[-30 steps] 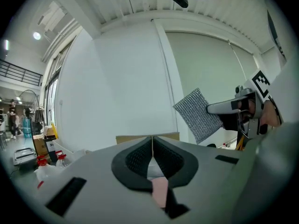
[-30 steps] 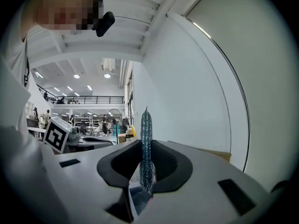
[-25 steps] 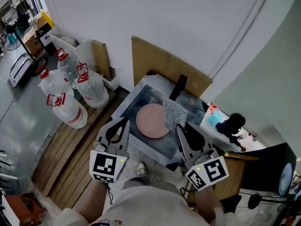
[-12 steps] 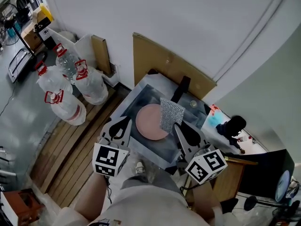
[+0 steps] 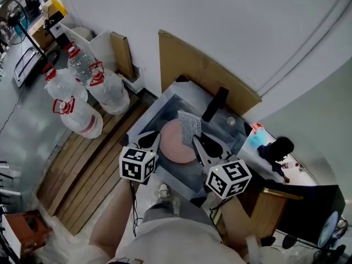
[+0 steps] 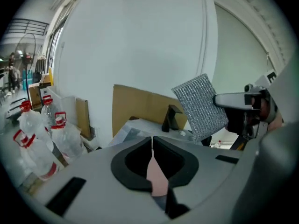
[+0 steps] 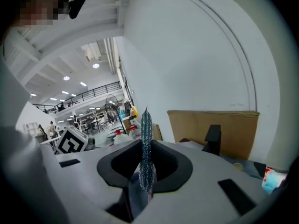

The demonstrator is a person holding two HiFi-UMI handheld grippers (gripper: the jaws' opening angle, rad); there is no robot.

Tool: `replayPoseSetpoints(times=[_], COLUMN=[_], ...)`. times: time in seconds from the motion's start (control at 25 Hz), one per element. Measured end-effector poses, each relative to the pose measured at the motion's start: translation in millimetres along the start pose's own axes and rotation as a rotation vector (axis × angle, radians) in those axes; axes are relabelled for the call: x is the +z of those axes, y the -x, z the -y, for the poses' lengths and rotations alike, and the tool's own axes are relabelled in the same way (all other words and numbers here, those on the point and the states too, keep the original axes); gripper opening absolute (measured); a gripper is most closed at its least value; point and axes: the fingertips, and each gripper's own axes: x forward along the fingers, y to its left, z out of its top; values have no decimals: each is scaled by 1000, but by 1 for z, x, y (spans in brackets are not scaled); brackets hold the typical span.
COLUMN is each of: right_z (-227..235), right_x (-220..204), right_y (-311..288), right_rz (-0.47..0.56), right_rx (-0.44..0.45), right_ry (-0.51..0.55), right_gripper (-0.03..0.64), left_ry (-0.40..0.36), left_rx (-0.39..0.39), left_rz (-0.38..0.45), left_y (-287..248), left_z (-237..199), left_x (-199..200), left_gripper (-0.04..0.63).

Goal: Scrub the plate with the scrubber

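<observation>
Over pink plate [image 5: 174, 146]: right gripper [image 5: 194, 139] clamps silver mesh scrubber [image 5: 189, 124] by lower edge; likely light, floppy; left gripper [image 5: 155, 139] closed, empty.

One plate [image 5: 175, 143], one scrubber [image 5: 188, 126], four bottles [image 5: 110, 96]

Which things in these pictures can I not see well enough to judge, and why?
- Plate: head view, right part hidden behind the scrubber and right gripper.
- Left gripper touching the plate or not: head view, its jaws cover the rim.
- Small round thing by the faucet: head view, too small.
- Scrubber's face: right gripper view, seen edge-on only.
</observation>
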Motion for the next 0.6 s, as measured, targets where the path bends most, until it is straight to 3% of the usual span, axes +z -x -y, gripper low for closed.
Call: replayPoseSetpoints(times=[0.28,0.32,0.4,0.6], right_z=[22,25,32,45], right_x=[-40,-45,-54,-100], right_y=[-52,-58,-69,-94], right_rz=[-80,-74,-54,-109], right_rx=[-3,-9,-28,-36], right_ry=[26,17,-7,-52], right_gripper=[95,95,95,95], left_ry=[43,53,87,134], left_rx=[31,32,26,55], left_rz=[-170,-187,-213,-280], left_y=[-71,-79,-93,-122], left_z=[-25,-29,-35,-53], left_x=[-51,-58,-71,-102], left_gripper=[28,43,178,189])
